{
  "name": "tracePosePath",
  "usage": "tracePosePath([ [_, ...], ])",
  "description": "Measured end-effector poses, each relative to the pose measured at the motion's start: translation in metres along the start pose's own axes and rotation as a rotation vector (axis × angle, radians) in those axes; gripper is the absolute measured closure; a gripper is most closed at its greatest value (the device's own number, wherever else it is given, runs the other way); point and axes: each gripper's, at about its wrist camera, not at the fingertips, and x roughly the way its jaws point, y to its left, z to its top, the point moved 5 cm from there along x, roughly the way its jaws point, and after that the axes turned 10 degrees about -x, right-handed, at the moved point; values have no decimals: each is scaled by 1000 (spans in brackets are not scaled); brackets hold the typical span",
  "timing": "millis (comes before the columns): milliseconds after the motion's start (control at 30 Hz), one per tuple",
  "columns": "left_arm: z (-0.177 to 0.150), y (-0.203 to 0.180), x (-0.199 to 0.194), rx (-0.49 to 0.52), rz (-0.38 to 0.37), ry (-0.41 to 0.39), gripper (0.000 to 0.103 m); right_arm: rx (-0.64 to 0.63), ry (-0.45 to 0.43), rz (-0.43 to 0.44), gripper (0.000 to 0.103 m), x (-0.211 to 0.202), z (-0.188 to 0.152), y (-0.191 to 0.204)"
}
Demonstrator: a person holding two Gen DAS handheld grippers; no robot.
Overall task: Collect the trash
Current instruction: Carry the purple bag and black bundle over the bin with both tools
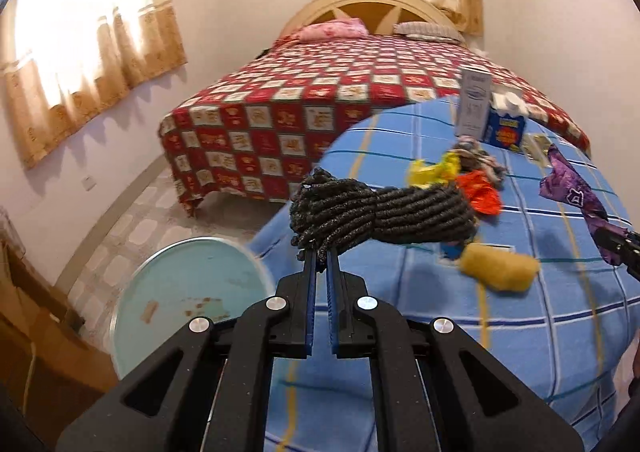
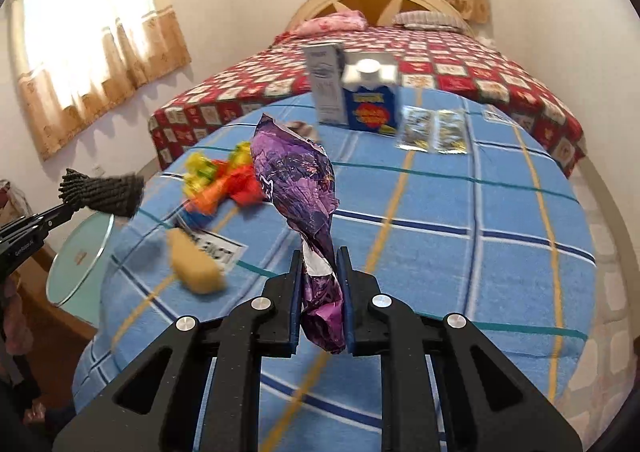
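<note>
Right wrist: purple wrapper [image 2: 298, 188] upright, lengthwise

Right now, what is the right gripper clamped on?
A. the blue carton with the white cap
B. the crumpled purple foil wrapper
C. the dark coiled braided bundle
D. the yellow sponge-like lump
B: in the right wrist view the right gripper pinches the crumpled purple foil wrapper between its pads, while the dark coiled braided bundle hangs from the left gripper.
</note>
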Motion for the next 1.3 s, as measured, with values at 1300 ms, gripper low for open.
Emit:
tracePosePath([
  [1300,-30,162,-11,-153,290,16,98,-342,-23,203,86,69,72,198],
])
